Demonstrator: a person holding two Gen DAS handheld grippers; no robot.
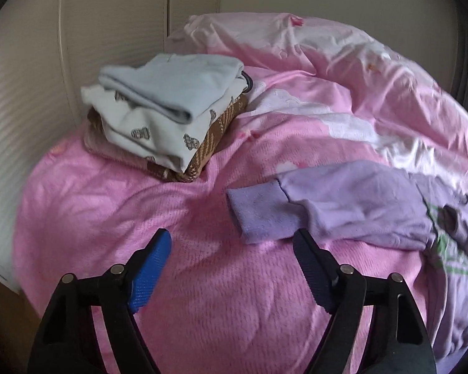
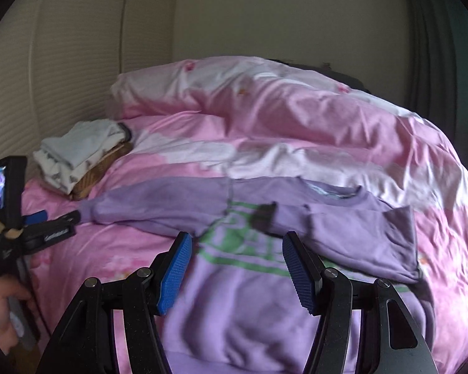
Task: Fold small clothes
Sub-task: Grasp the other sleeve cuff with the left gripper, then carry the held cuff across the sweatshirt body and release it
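A lilac sweatshirt (image 2: 234, 296) with a green print lies flat on the pink bed. One sleeve (image 2: 159, 208) stretches out to the left and the other (image 2: 374, 237) is laid over the chest. My right gripper (image 2: 237, 240) hovers over the chest print, open, with nothing between its pads. My left gripper (image 1: 231, 241) is open just short of the outstretched sleeve's cuff (image 1: 252, 215), with no cloth between its fingers. The right wrist view also shows the left gripper (image 2: 56, 218) at that cuff, held by a person's hand (image 2: 0, 305).
A stack of folded clothes (image 1: 159, 115) sits on the bed at the far left, by a slatted door (image 1: 21, 78). A rumpled pink and white duvet (image 2: 265, 118) fills the back of the bed. A dark curtain (image 2: 436, 62) hangs at the right.
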